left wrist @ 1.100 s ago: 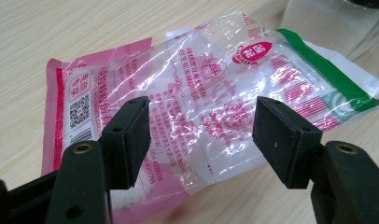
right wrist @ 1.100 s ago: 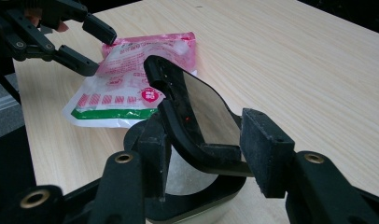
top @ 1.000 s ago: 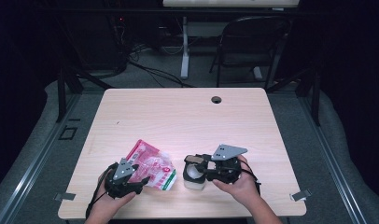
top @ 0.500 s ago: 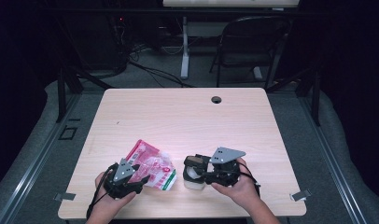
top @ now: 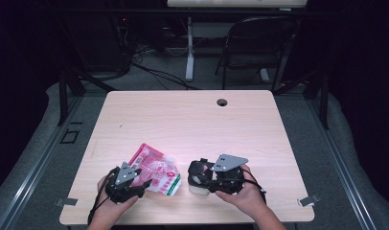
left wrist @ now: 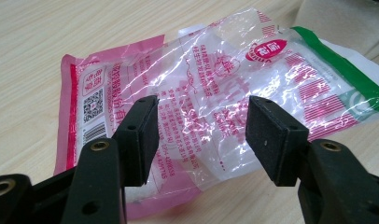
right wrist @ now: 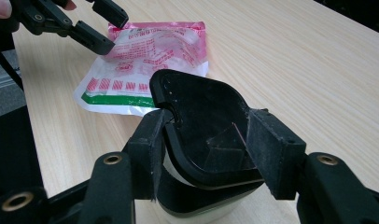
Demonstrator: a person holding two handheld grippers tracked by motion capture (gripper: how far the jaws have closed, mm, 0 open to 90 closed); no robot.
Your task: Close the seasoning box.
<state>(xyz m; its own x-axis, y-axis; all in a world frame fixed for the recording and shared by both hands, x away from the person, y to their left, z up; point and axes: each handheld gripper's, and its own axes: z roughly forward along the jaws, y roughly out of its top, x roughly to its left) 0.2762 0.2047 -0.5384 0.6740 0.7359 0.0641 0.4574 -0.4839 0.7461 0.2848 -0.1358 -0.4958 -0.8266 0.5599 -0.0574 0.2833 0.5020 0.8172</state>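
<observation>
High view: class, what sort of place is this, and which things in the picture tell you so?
Probably a lab or office workroom set up for recording. A bare wooden desk with a cable hole stands on grey carpet, a folding chair and loose floor cables lie behind it, and the surroundings are kept dark.

Bench (top: 192, 120): plastic packet (top: 155, 168) lying flat near the front edge, left of centre; lidded container (top: 198, 178) standing just to its right, apart from it; cable hole (top: 222, 102) toward the far edge, well behind both. Left gripper (top: 143, 182) at the packet's near-left corner, jaws reaching over the packet; right gripper (top: 196, 173) immediately right of the container, jaws on either side of its lid. Behind the bench, on the floor: a folding chair (top: 252, 43) and a table leg (top: 189, 48).
</observation>
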